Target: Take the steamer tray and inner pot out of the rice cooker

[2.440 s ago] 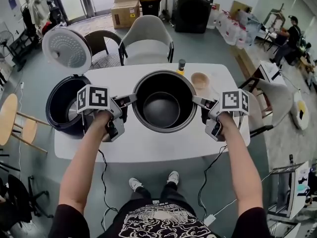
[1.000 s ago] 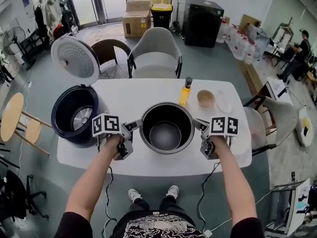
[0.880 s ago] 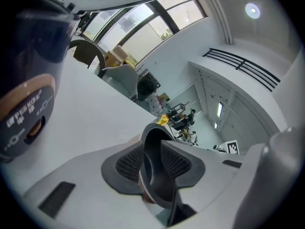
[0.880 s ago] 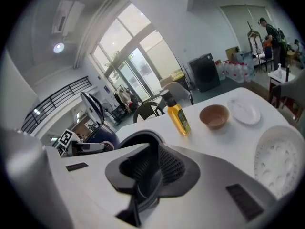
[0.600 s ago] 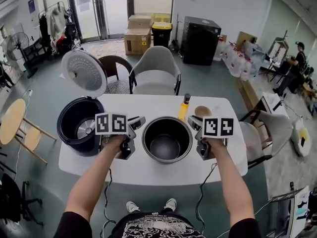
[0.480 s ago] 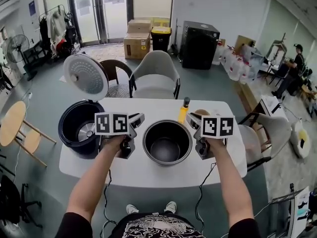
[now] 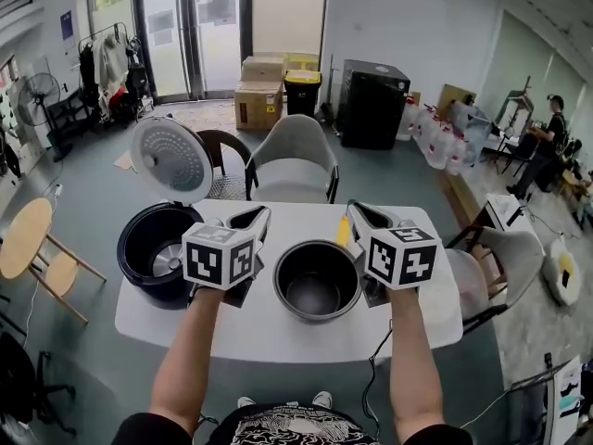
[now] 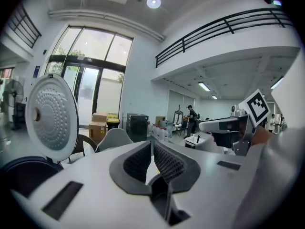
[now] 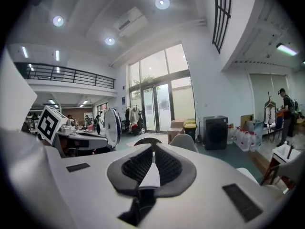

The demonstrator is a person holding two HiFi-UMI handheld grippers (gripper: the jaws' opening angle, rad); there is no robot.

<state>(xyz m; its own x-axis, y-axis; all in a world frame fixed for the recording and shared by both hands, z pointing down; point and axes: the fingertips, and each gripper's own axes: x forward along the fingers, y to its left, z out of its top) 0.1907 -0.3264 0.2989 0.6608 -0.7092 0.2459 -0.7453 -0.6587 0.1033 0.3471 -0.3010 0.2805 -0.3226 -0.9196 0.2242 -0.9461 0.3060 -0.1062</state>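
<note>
The metal inner pot stands empty on the white table, right of the dark rice cooker, whose lid is up. I see no steamer tray. My left gripper hangs raised above the table between cooker and pot. My right gripper is raised at the pot's right. Both point level and away from me. In the left gripper view and the right gripper view the jaws have just been closing; the pads meet with nothing between them.
A yellow bottle stands behind the pot, partly hidden by my right gripper. Grey chairs sit at the table's far side, and another chair at its right end. A round wooden stool is at the left.
The pot was set down on the table. Both grippers let go of its rim, rose away from it and rolled, their jaws closing.
</note>
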